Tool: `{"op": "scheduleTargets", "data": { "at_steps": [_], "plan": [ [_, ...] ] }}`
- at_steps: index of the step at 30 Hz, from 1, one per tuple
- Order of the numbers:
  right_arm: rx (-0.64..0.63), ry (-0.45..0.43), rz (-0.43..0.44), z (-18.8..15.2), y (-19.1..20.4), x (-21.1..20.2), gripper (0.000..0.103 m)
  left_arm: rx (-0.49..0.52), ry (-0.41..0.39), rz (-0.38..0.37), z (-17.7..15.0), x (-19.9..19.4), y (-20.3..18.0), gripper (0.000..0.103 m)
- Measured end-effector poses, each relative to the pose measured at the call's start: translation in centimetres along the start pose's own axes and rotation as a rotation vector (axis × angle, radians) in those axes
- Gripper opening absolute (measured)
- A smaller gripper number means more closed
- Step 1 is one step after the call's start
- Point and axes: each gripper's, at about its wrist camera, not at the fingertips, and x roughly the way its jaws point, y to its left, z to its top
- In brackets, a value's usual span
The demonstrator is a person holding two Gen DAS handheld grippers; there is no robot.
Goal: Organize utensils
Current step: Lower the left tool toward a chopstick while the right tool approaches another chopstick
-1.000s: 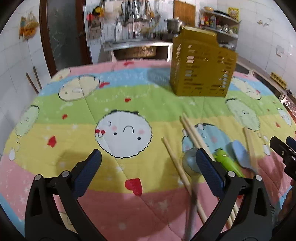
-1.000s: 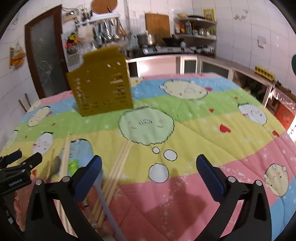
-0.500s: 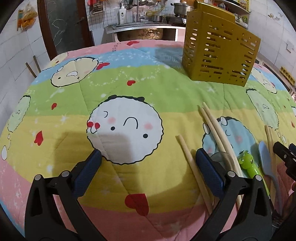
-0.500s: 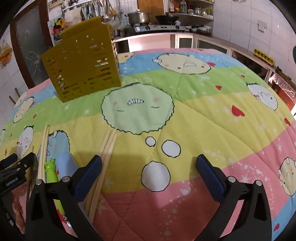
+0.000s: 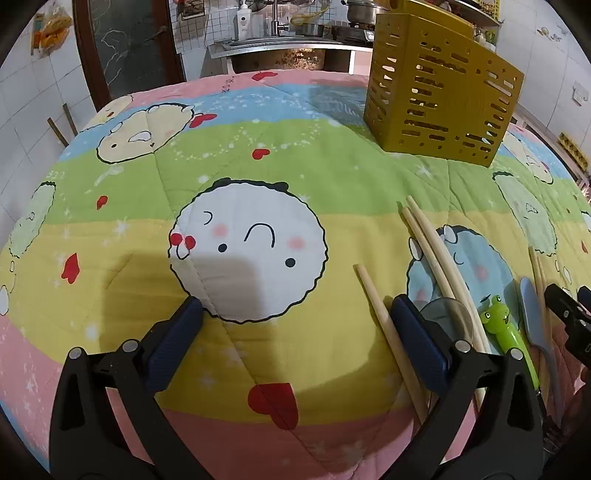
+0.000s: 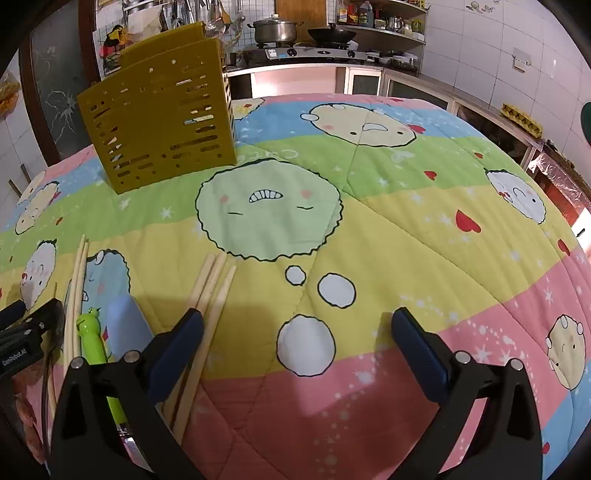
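- Left wrist view shows a white-tiled kitchen wall (image 5: 22, 122) with a dark wooden door (image 5: 125, 51) on the left and a steel sink counter (image 5: 280, 44) at the back; the right wrist view adds a stove with a steel pot (image 6: 275, 29) and shelves of bottles.
- Covering the whole work surface is a quilted cartoon-print blanket (image 5: 258, 177) in pink, blue, green and yellow stripes, with round faces and red hearts.
- Upright on the far green stripe stands a mustard-yellow slotted plastic utensil holder (image 5: 439, 96), well apart from the loose utensils.
- Both tools hang low over the near edge: the left gripper (image 5: 295, 332) and the right gripper (image 6: 295, 332) each have their jaws wide apart, holding nothing.
- Loose pale wooden chopsticks (image 5: 436, 258) lie on the yellow and pink stripes, one just beside the left gripper's right finger; three more chopsticks (image 6: 210, 291) run under the right gripper's left finger.
- Between the two tools lie a light-blue spatula (image 5: 535, 325), a green frog-headed utensil (image 5: 506, 332) and a clear round-bowled spoon (image 5: 450, 317), close together.
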Motion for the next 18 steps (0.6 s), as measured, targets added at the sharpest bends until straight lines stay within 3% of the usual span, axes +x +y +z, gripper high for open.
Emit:
{"op": "scheduleTargets", "data": {
  "at_steps": [13, 18],
  "plan": [
    [0.017, 0.085, 0.000, 0.86, 0.19, 0.48, 0.099, -0.002, 0.019, 0.006, 0.16, -0.05, -0.26, 0.098],
    [0.001, 0.051, -0.011, 0.45, 0.75, 0.09, 0.093, -0.018, 0.020, -0.019, -0.06, -0.55, -0.48, 0.095]
  ]
}}
